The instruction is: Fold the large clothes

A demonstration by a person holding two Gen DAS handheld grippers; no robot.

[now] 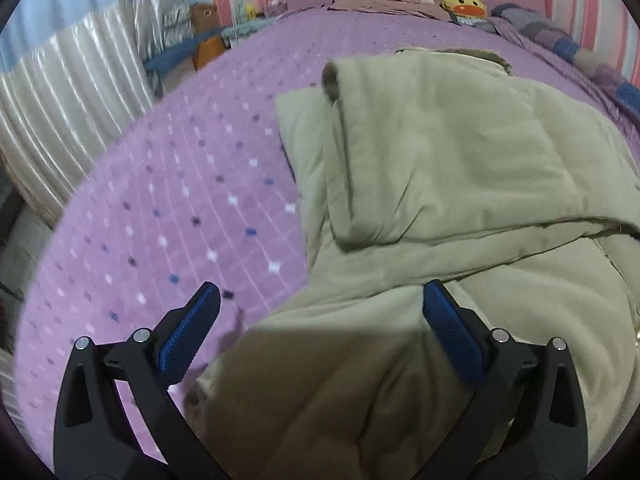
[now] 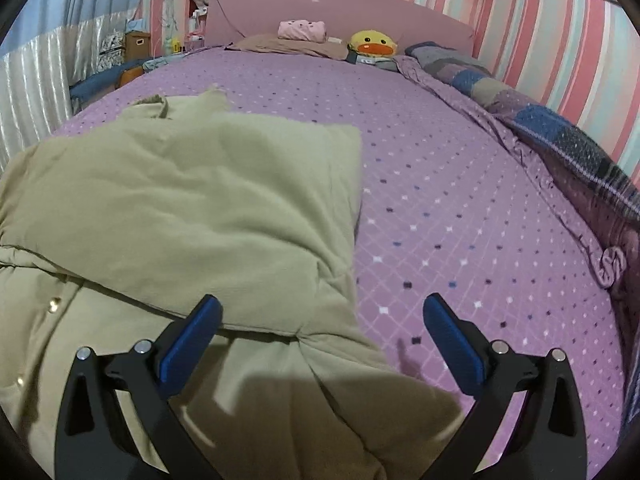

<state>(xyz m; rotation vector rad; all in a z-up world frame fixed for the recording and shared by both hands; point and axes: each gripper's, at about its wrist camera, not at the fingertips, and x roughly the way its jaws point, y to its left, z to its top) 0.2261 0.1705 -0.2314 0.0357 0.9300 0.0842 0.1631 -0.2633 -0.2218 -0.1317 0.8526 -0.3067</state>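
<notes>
Two hand-held grippers are hovering over the near part of the bed (image 2: 460, 184), and both are standing spread wide with nothing between the fingers. The left hand-held gripper (image 1: 320, 340) is straddling the near left border of the khaki padded coat (image 1: 440, 184), one finger over the purple spotted sheet and the other over the cloth. The right hand-held gripper (image 2: 320, 344) is doing the same at the coat's near right border.

That coat is lying along the middle of the bed, its collar pointing toward the headboard edge, with one sleeve or panel already laid across the body and its gold snaps (image 2: 54, 304) showing by the near left side.

Judging from this, the main risk is bulk. Thick filling is likely to spring back, so a fold taken from the near hem may be sliding open as soon as it is let go. Pinching only the top layer could be dragging the folded sleeve out of place. Uneven lifting between the two sides would be skewing the fold toward one edge of the bed.
</notes>
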